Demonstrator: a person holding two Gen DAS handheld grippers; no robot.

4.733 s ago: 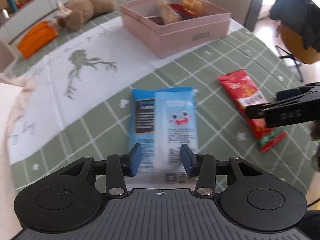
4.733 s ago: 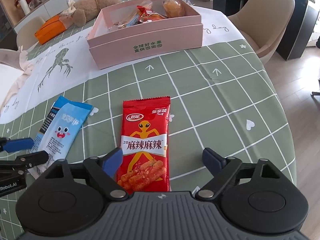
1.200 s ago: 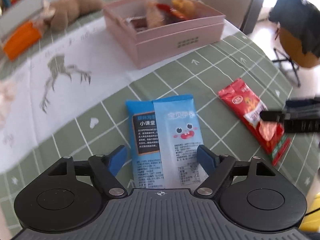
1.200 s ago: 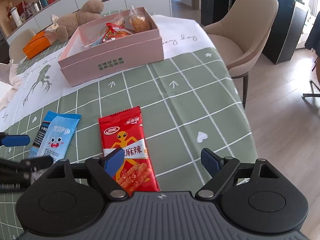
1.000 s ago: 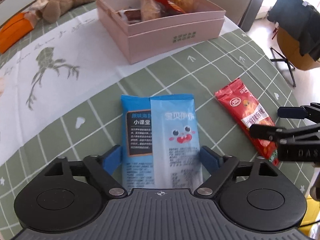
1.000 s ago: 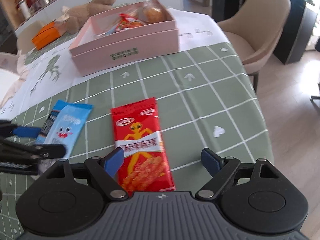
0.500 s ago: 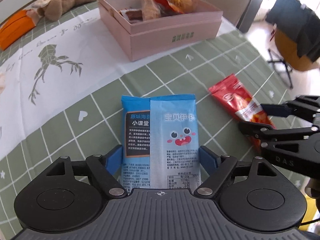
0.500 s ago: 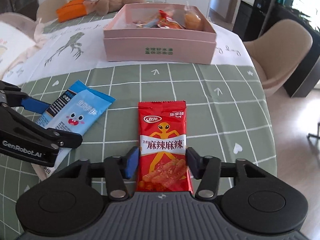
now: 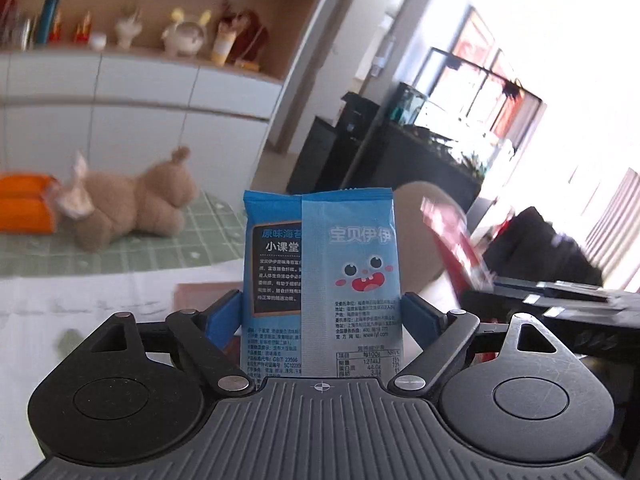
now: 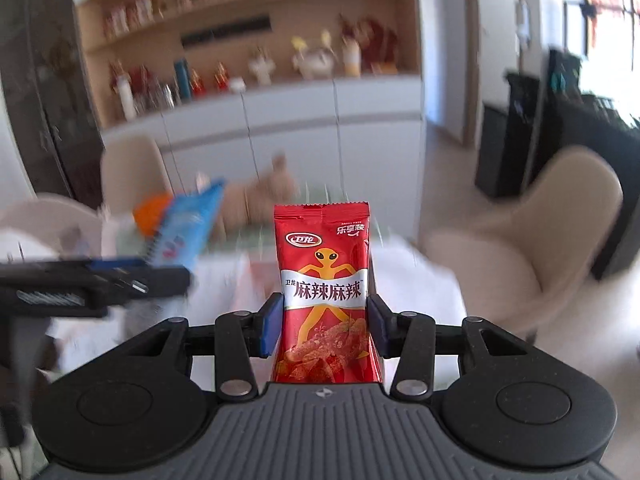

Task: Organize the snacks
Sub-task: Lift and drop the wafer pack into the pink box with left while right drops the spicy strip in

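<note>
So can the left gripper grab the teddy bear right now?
Probably not. The left gripper is already shut on the blue snack packet, lifted off the table, so it has no free grip. The teddy bear lies farther back on the table.

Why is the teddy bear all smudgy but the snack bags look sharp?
Left wrist view: the blue snack bag is sharp, the teddy bear behind smears, and the window glares white. Right wrist view: the red snack bag is crisp, the shelves and chair streaked.

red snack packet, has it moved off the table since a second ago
Yes. The red snack packet, clamped in the right tool, has risen off the tablecloth and now stands against the white cabinets.
</note>
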